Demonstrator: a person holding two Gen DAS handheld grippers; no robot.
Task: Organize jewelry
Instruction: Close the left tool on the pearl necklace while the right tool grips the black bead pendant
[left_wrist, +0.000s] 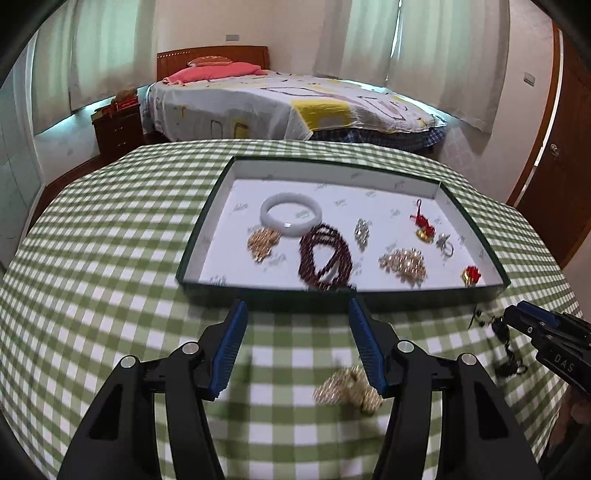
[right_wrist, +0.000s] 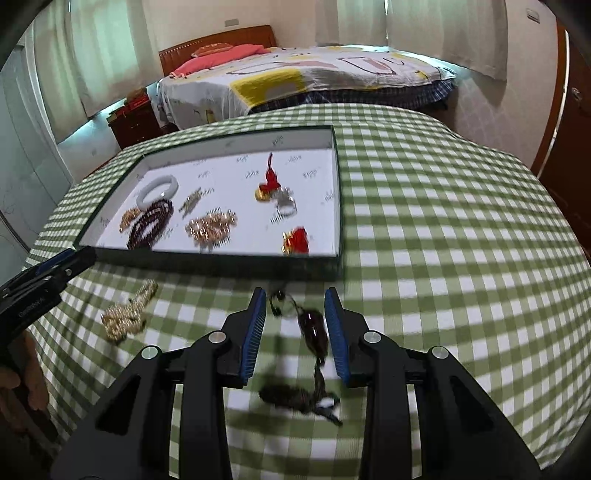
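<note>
Left wrist view: left gripper (left_wrist: 297, 345) open, nothing between the pads, above the checked tablecloth (left_wrist: 110, 236). Blurred gold piece (left_wrist: 347, 391) on the cloth beside the right finger. Just beyond, tray (left_wrist: 199, 236) with white bangle (left_wrist: 290, 213), dark red beads (left_wrist: 325, 258) and other pieces.

Right wrist view: right gripper (right_wrist: 295, 332) partly open over a dark beaded strand (right_wrist: 314, 332) lying between the pads; contact impossible to tell through blur. Strand just before the tray's near edge.

Soft curtained daylight, fisheye warp, perhaps motion-blurred foreground.
</note>
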